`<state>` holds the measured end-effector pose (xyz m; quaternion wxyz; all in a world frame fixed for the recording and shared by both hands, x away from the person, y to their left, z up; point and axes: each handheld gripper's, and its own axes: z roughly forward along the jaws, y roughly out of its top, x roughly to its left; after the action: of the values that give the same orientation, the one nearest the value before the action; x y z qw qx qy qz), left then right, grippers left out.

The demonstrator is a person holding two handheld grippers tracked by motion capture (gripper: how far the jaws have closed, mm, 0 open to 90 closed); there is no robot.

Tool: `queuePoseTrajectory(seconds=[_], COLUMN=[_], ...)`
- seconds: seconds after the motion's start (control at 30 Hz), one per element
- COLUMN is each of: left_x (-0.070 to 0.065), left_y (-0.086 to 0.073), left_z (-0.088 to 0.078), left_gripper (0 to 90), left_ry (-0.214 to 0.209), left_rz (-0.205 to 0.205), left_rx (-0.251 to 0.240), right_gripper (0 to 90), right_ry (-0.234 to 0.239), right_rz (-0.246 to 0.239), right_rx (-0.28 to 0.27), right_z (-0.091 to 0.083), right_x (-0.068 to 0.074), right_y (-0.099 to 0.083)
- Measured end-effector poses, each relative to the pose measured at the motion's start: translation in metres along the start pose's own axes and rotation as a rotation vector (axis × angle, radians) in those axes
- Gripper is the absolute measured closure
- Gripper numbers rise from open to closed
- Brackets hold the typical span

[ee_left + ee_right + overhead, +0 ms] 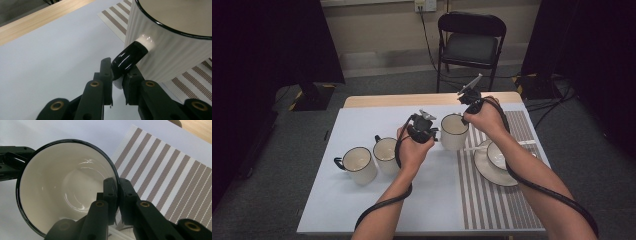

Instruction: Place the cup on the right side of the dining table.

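While the left gripper (pixel 117 75) clamps the mug's (pixel 454 132) black handle (pixel 128 58), the right gripper (pixel 118 192) pinches its rim (pixel 113 170).

The tabletop (pixel 377 102) is light wood along its far edge and stands on a grey carpeted floor (pixel 272 190). Behind it a black folding chair (pixel 470 44) faces the table, set against a beige wall (pixel 377 25). A wall socket (pixel 425 5) sits at the top of that wall, with a black cable (pixel 428 40) dropping from it toward the chair. Black curtains (pixel 262 45) hang at left and right. More cables (pixel 557 97) lie on the floor at right. Lighting is dim and even.
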<state>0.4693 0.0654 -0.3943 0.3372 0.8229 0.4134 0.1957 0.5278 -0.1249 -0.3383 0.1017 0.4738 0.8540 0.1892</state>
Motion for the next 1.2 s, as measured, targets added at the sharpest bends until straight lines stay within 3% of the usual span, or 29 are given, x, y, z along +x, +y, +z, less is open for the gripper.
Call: queuePoseTrajectory(seconds=[0.23,1.2], left_x=[0.0,-0.005], left_y=[0.004,0.012], left_z=[0.005,0.031], left_gripper=[79.7,79.7], left_ry=[-0.002,-0.003], left_rz=[0.012,-0.002], left_rx=[0.011,0.016], right_gripper=[85.2,85.3], right_ry=[-0.013,-0.031], right_rz=[-0.01,-0.01], right_rx=[-0.001,0.012], right_z=[0.001,0.012], right_x=[-0.005,-0.026], right_y=[0.001,0.002])
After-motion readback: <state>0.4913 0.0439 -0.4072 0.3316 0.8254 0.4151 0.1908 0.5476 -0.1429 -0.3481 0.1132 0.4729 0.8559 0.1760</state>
